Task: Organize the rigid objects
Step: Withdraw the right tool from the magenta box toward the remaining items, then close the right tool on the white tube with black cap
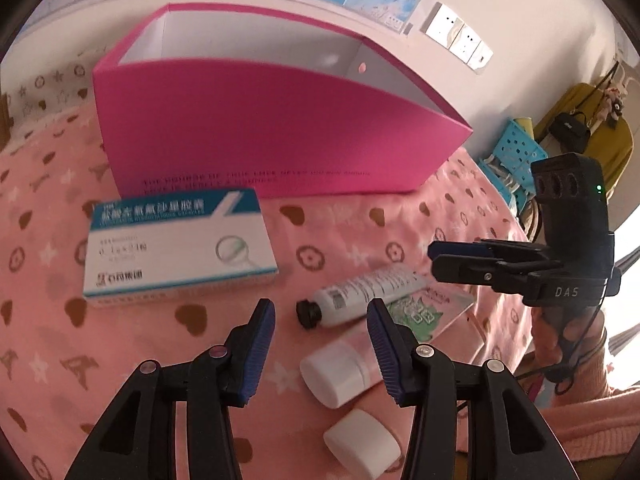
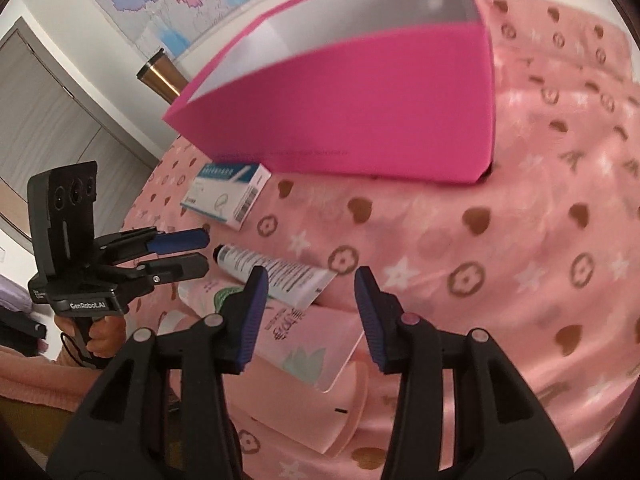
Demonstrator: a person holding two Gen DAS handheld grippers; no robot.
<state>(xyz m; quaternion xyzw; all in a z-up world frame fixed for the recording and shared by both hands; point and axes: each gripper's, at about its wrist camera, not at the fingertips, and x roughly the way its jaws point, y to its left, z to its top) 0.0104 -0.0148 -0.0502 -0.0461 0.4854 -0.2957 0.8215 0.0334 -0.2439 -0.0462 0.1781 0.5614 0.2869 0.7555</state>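
Note:
An open pink box (image 1: 276,120) stands on the pink patterned cloth; it also shows in the right wrist view (image 2: 372,108). A white and blue medicine carton (image 1: 176,246) lies in front of it (image 2: 226,194). A white tube with a black cap (image 1: 360,294) lies to the right (image 2: 272,268). A pink tube with a white cap (image 1: 340,368) and a second white cap (image 1: 362,442) lie nearer. My left gripper (image 1: 320,320) is open and empty above the tubes. My right gripper (image 2: 308,290) is open and empty over the white tube's tail.
A flat pink and green packet (image 2: 304,344) lies under the tubes on a pink box lid (image 2: 344,412). A blue perforated basket (image 1: 516,152) stands past the table's right edge. A metal tumbler (image 2: 160,76) stands behind the pink box. Wall sockets (image 1: 456,36) are on the back wall.

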